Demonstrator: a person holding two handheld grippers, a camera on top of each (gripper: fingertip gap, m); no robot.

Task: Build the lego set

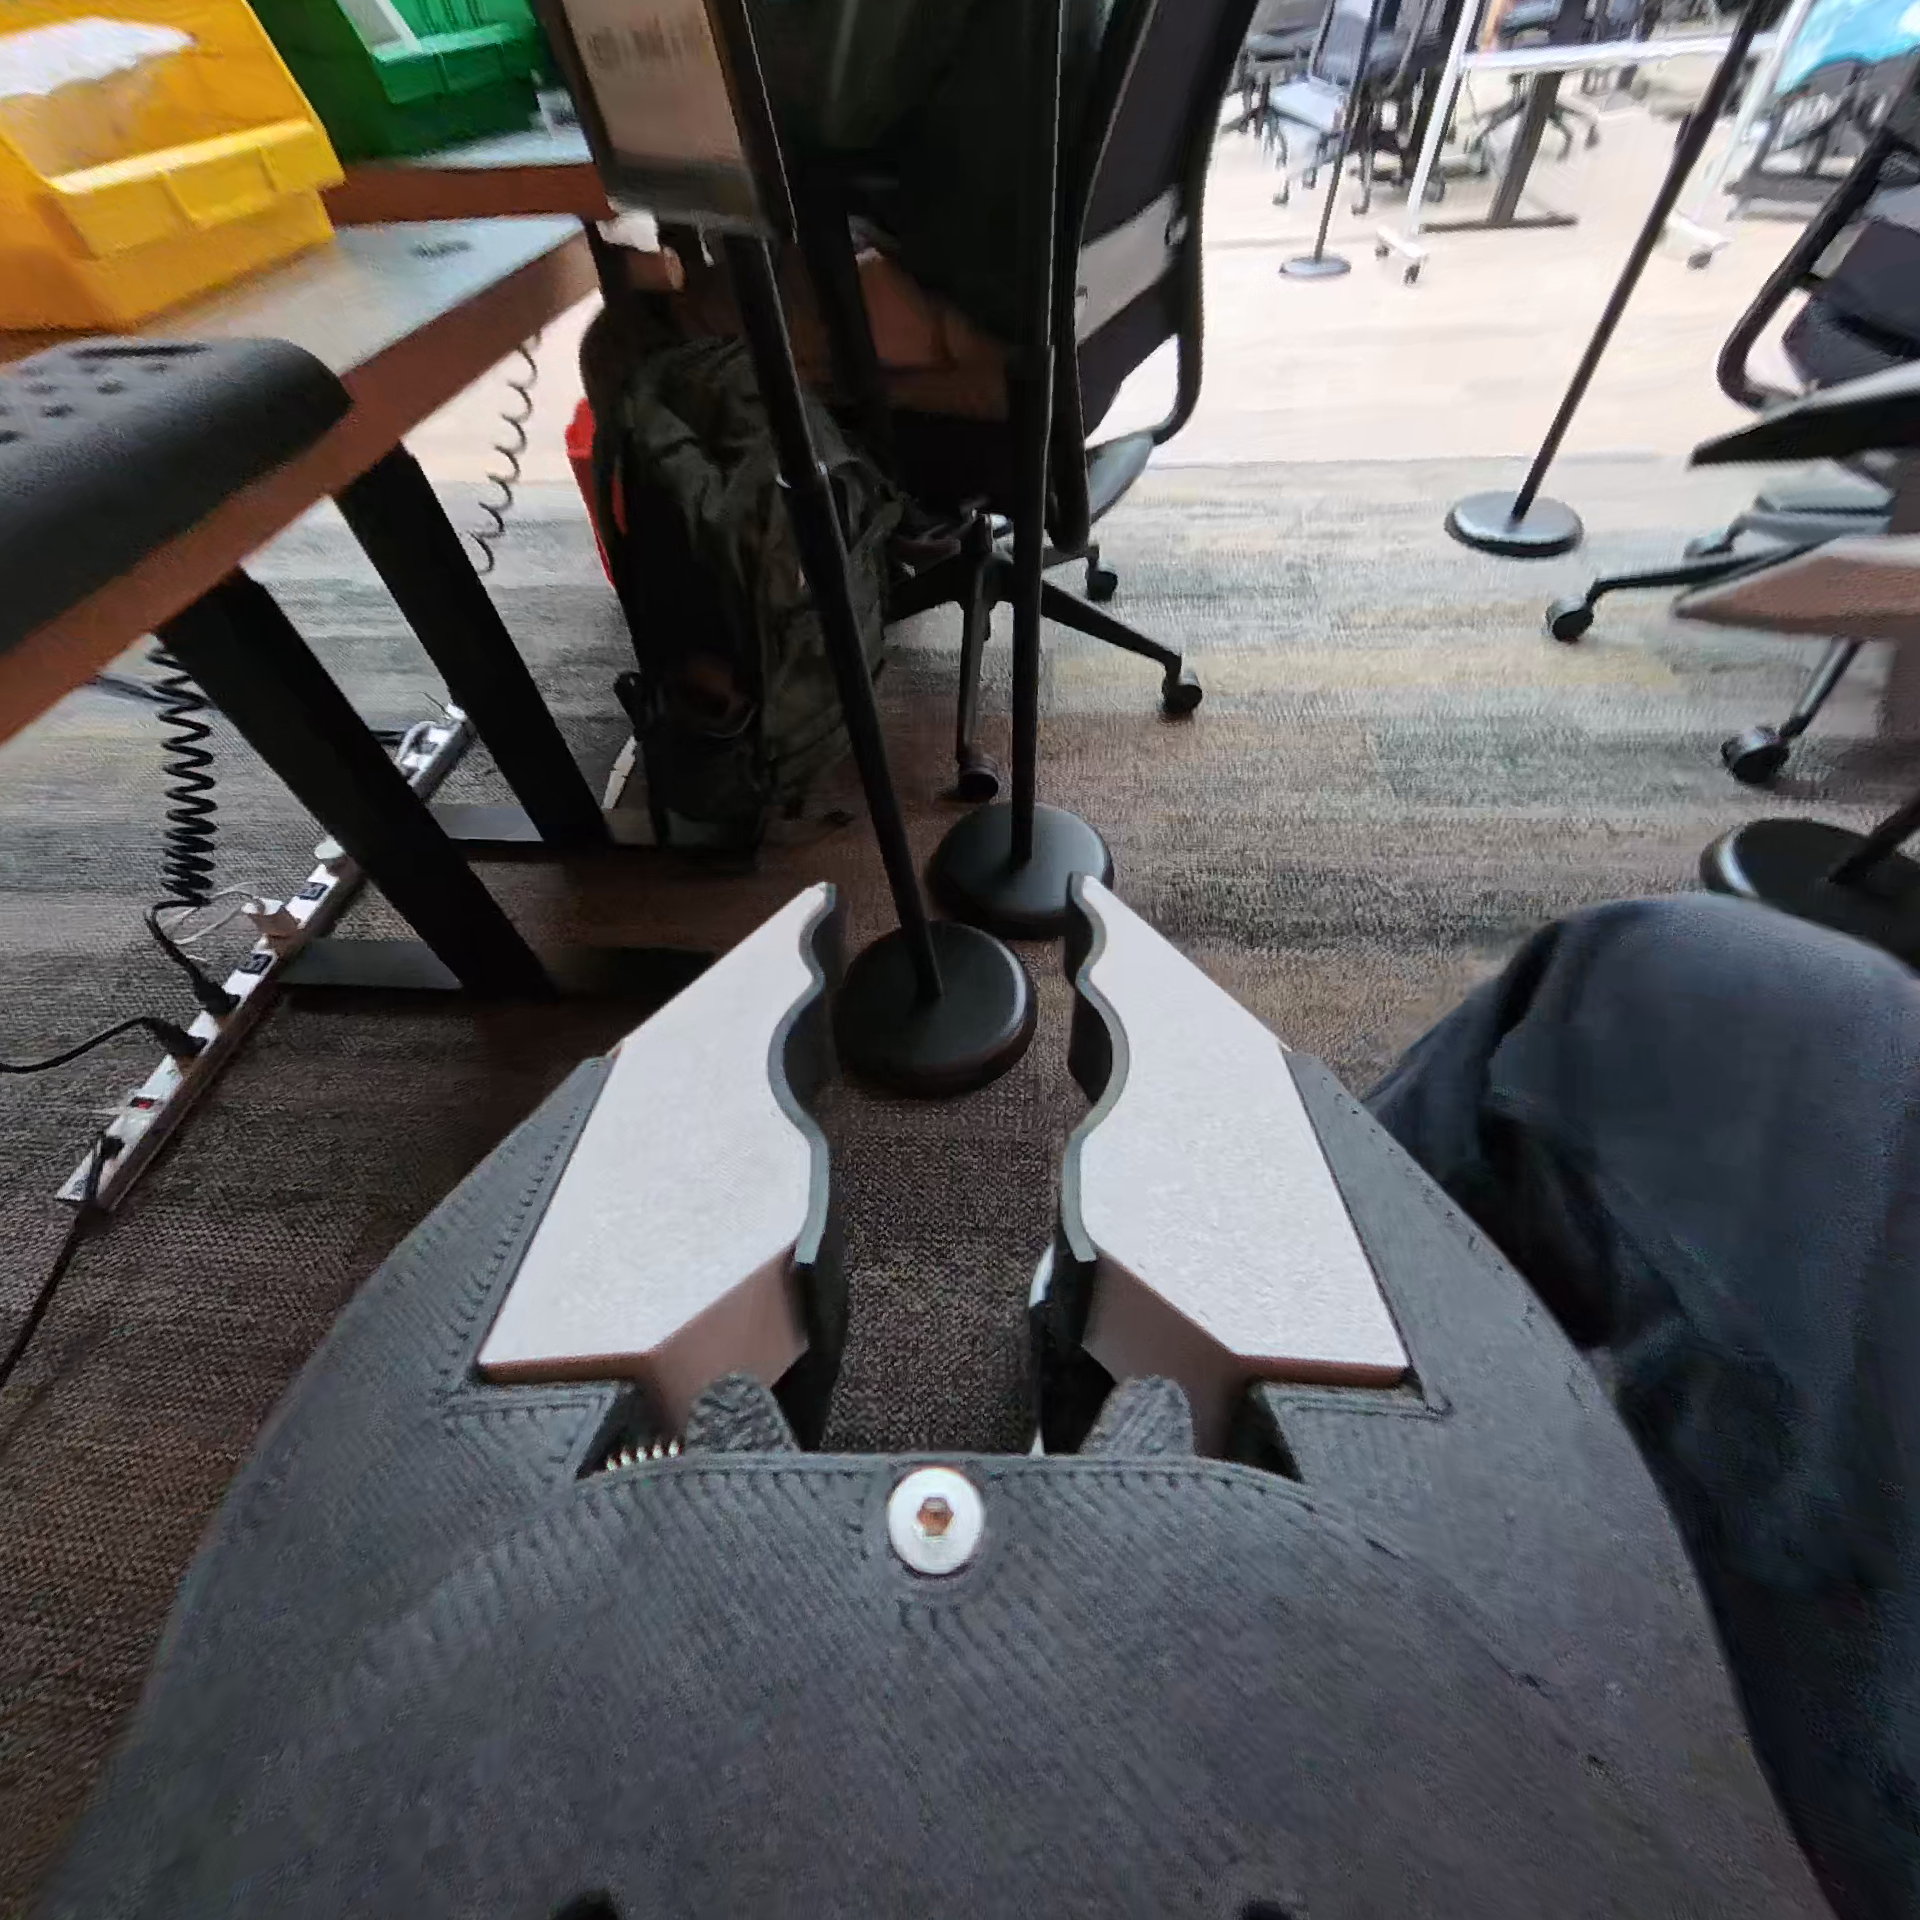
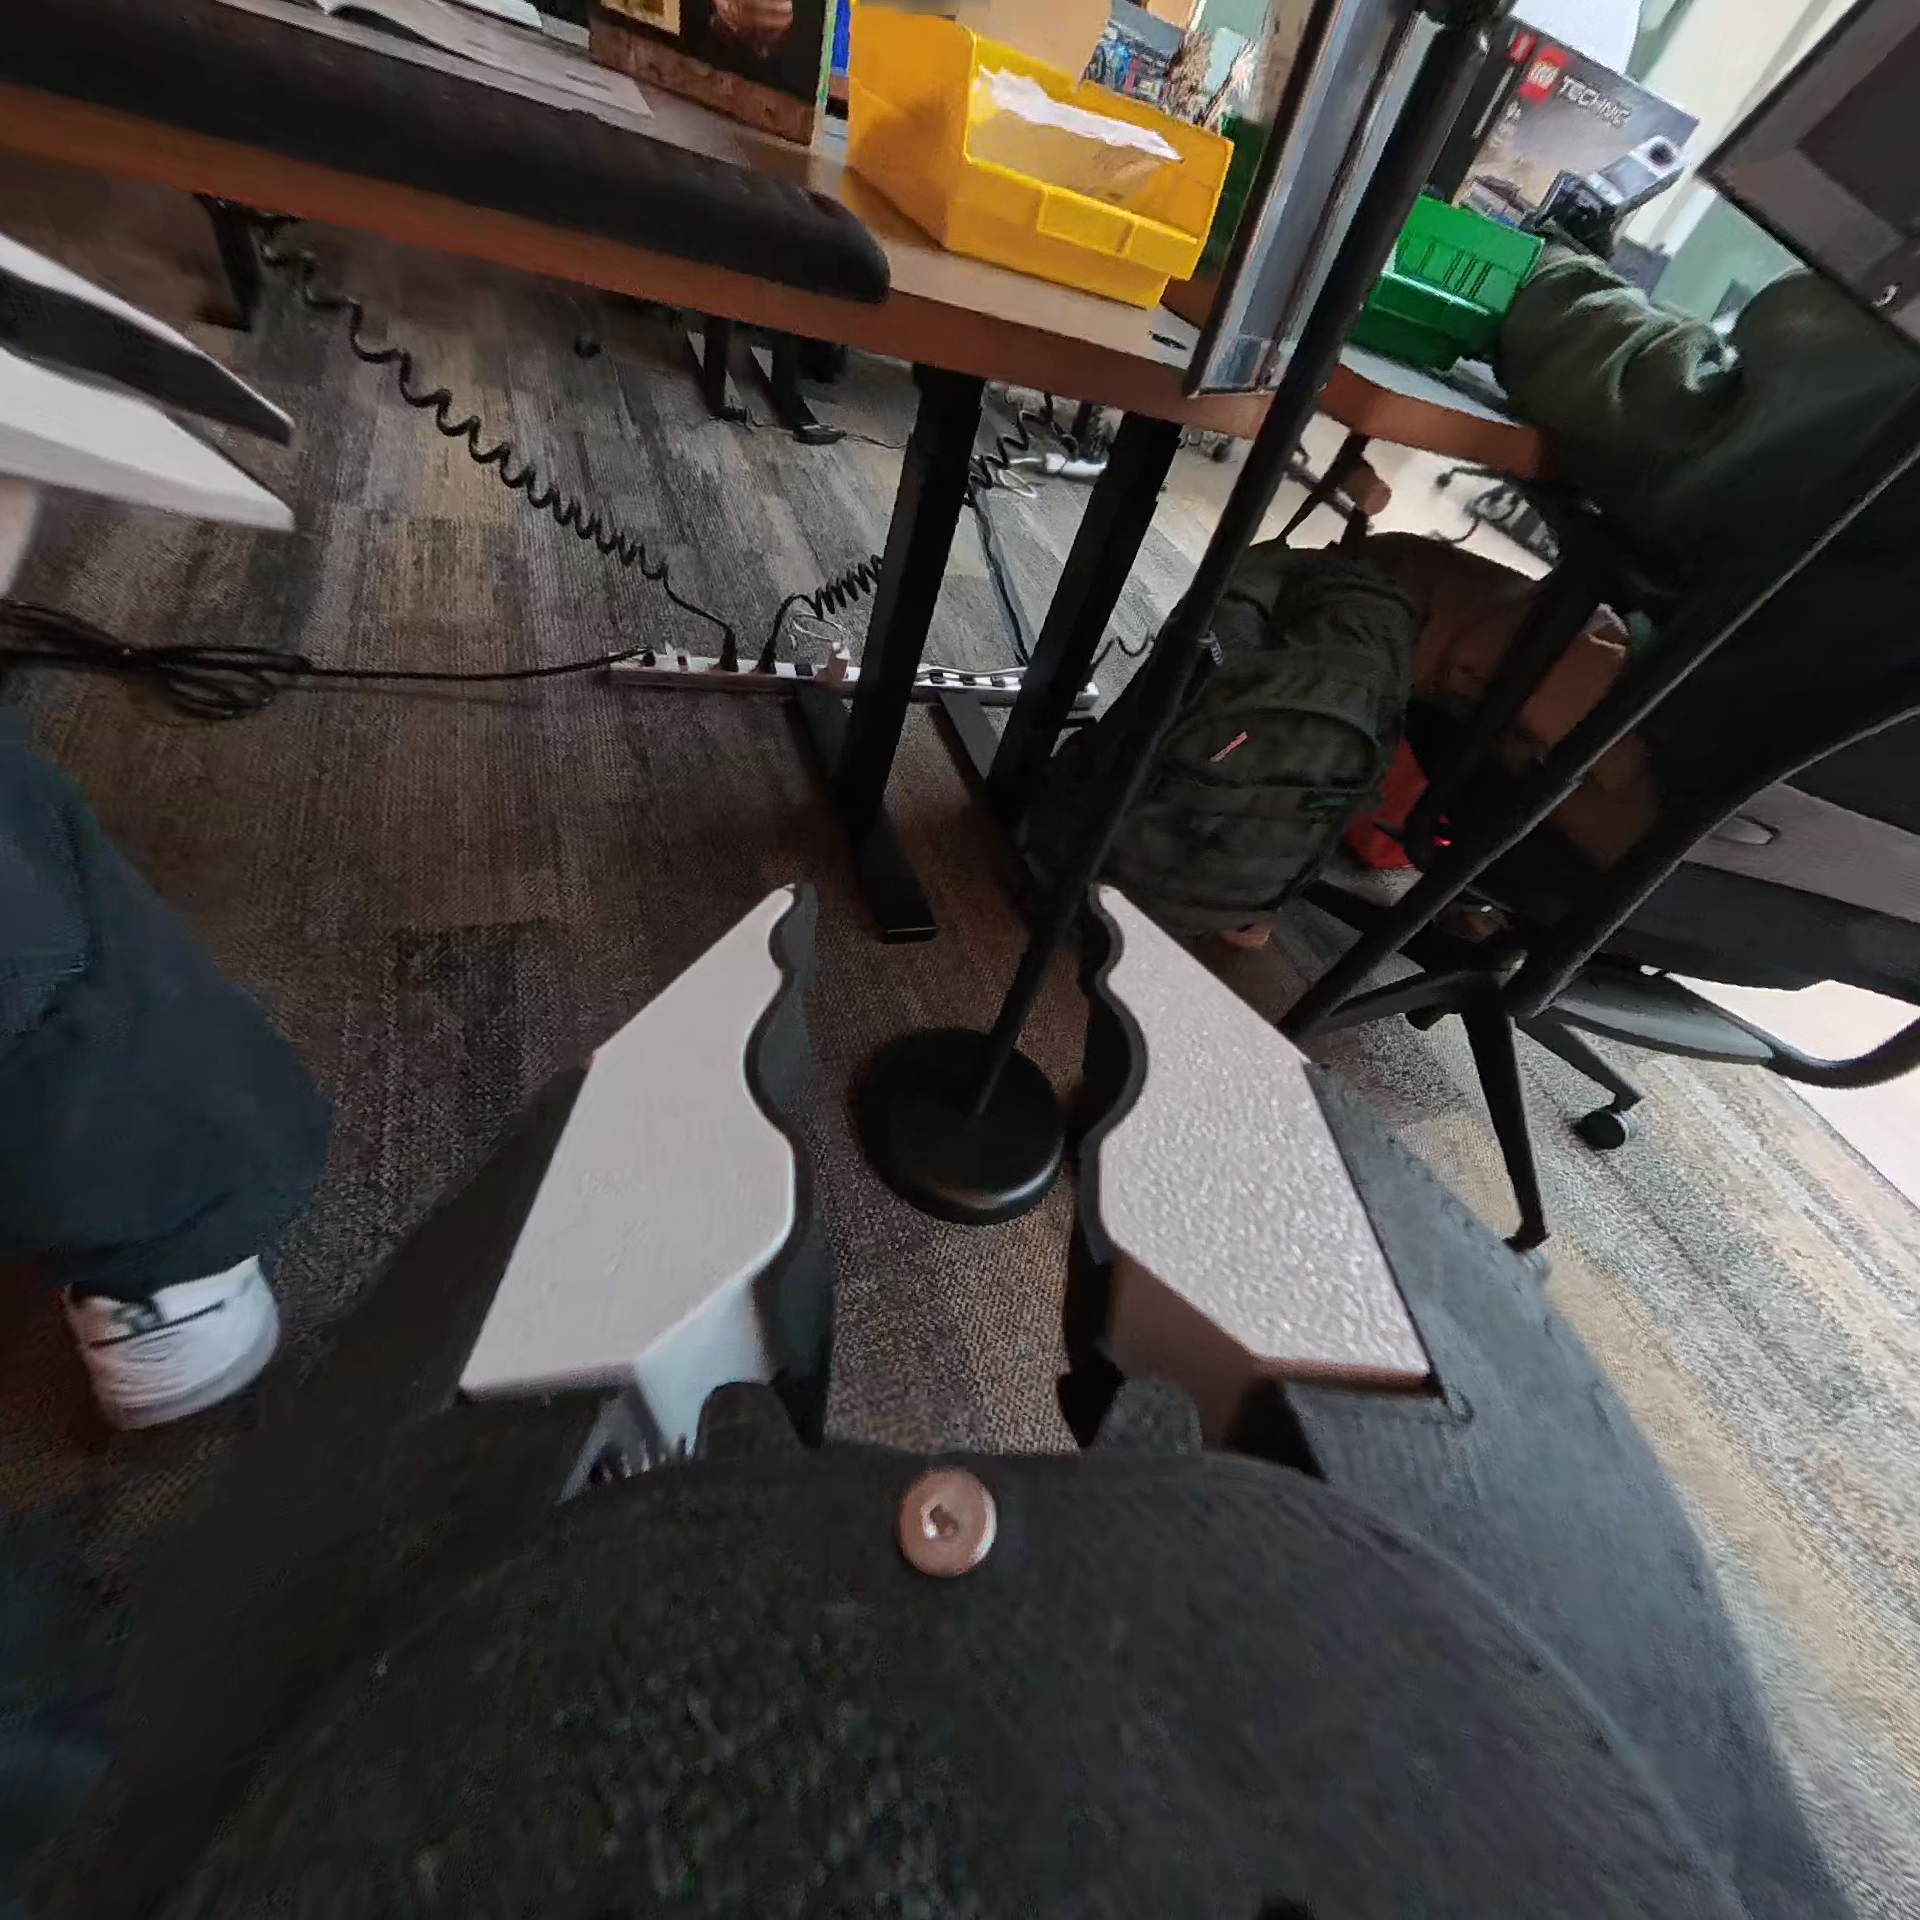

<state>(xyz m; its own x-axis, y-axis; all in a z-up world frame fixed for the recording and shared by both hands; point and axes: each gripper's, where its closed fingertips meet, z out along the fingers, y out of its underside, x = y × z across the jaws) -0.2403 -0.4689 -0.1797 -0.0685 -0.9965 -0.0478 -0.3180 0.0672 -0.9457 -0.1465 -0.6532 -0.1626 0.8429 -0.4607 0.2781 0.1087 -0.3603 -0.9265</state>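
- Left gripper (image 1: 951, 904): held low, below table height, aimed at the carpet. Jaws spread, nothing between them. Fingers (image 1: 675, 1174) have pale matte tops with wavy black inner edges; the body is ribbed black printed plastic.
- Just ahead of its tips: two round black stand bases (image 1: 933, 1006) on thin poles, on coarse grey-brown carpet (image 1: 1351, 790).
- Up and to its left: a brown wooden table (image 1: 416, 322) on black legs, bearing a glossy yellow plastic bin (image 1: 156, 177).
- To its right: a knee in dark fabric (image 1: 1683, 1122).
- Right gripper (image 2: 951, 904): likewise low and spread, empty.
- Between its tips: one black disc base (image 2: 961, 1127).
- Above it: a yellow bin (image 2: 1039, 177) on the table edge; further right a green bin (image 2: 1449, 275) and a dark printed box (image 2: 1590, 135), probably the lego set; view is blurred there.
- Ahead: a white power strip (image 2: 831, 673) with coiled black cable.
- To its left: a white shoe (image 2: 177, 1340).
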